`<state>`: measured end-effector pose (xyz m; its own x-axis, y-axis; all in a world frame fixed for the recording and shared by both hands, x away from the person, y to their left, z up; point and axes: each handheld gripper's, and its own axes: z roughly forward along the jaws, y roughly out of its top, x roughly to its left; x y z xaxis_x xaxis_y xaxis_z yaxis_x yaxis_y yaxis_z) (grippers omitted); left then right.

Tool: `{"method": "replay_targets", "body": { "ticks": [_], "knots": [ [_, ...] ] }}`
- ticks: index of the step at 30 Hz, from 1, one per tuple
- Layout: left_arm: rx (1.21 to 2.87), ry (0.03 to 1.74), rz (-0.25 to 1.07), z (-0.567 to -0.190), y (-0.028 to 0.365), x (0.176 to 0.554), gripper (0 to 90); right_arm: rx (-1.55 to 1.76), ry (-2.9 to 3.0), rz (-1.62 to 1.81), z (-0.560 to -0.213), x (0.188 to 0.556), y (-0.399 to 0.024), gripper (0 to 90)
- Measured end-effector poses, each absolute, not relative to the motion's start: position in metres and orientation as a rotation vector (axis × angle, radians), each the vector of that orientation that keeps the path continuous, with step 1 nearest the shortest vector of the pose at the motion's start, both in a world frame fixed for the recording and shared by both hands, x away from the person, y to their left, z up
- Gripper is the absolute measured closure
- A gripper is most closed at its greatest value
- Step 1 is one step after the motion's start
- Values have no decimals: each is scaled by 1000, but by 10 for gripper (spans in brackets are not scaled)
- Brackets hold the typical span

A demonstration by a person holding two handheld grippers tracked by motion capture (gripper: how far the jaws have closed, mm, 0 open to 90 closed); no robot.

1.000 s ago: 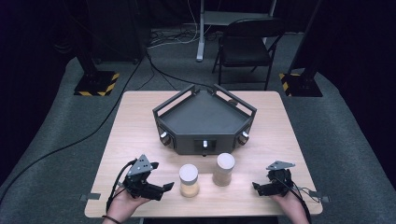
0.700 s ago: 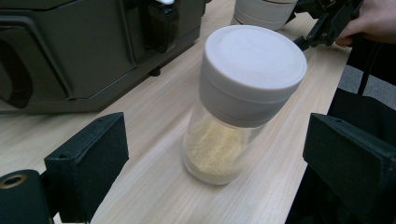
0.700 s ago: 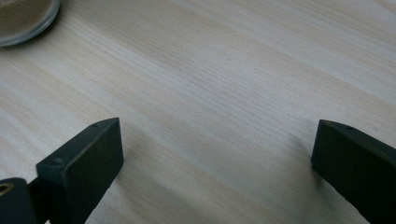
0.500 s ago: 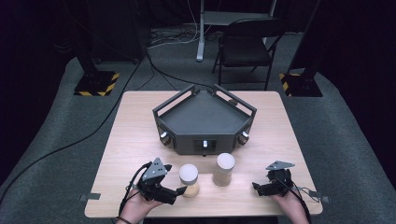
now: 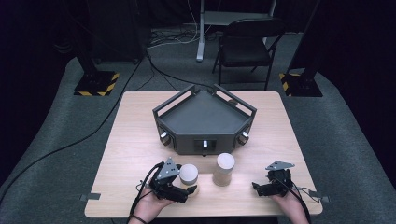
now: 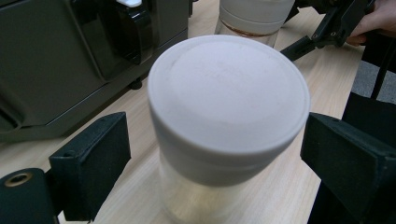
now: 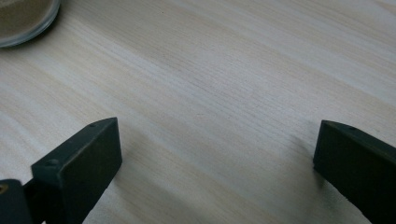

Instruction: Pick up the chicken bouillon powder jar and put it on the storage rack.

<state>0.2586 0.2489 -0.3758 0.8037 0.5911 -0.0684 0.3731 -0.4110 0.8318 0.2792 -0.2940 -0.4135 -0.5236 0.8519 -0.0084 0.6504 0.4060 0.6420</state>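
Two lidded jars stand upright near the front edge of the wooden table (image 5: 130,140) in the high view, just in front of the dark angular tray (image 5: 205,119): the near jar (image 5: 188,174) on the left and the far jar (image 5: 224,169) a little to its right, close together but apart. The left gripper (image 5: 187,192) sits right at the near jar, its jaws reaching around it from the person's side, while the right gripper (image 5: 258,187) rests well apart from both jars, near the table's right front corner. In the left gripper view the near jar (image 6: 229,116) stands between the two black jaws; they have just been closing, the right-hand pad looks to meet the lid's rim, yet a gap still shows between the left-hand pad and the jar, so the jaws are released rather than gripping. Beyond it rise the far jar (image 6: 252,16) and the right gripper (image 6: 322,37). In the right gripper view the jaws stand wide apart over bare wood with nothing between them, and the base of a jar (image 7: 23,18) peeks in at the top corner. The step in hand seems to be grasping the near jar; the next move likely calls for closing until both pads press evenly, low enough that the lid does not slip free.
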Motion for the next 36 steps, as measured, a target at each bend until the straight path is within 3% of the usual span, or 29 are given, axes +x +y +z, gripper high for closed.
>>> {"method": "replay_targets", "body": {
  "ticks": [11, 16, 19, 36],
  "knots": [
    [2082, 698, 290, -381, 229, 270, 149, 1297, 2334, 842, -414, 279, -294, 2],
    [2094, 702, 294, -383, 223, 273, 231, 1295, 2336, 841, -413, 280, -294, 2],
    [2083, 715, 321, -384, 225, 271, 337, 1295, 2336, 842, -413, 280, -294, 2],
    [2086, 726, 334, -376, 230, 272, 342, 1294, 2336, 844, -414, 279, -295, 2]
  ]
}}
